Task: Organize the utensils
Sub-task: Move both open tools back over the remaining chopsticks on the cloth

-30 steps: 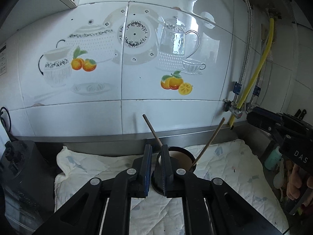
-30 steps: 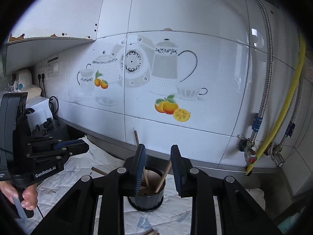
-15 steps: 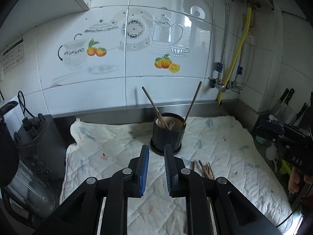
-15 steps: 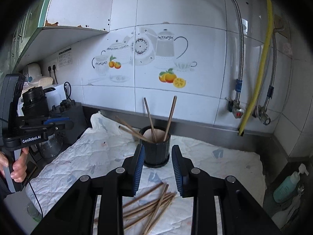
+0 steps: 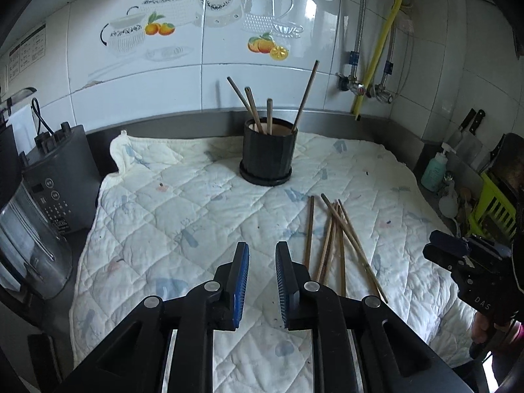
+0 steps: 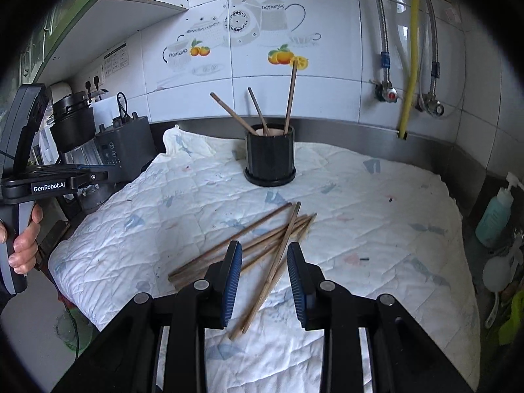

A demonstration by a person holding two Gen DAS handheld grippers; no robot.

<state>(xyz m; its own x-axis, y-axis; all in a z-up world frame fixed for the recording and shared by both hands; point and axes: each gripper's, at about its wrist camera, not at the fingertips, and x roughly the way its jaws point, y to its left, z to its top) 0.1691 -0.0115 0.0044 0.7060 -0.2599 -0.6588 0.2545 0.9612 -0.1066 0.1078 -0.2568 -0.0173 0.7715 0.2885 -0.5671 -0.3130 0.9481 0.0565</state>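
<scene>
Now both grippers, left (image 5: pixel 262 273) and right (image 6: pixel 264 270), hang empty with jaws slightly spread, the left's having just been opening, before the black holder (image 6: pixel 270 157); next, one loose chopstick (image 6: pixel 258 249) in front of it needs pinching.

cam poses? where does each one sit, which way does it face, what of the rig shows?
Left wrist: on the left tongs, facing the wall over the holder; right tongs at right edge.
Right wrist: on the right tongs, above the loose chopsticks; left hand at left edge.
Shared: holder, chopsticks, cloth.
</scene>
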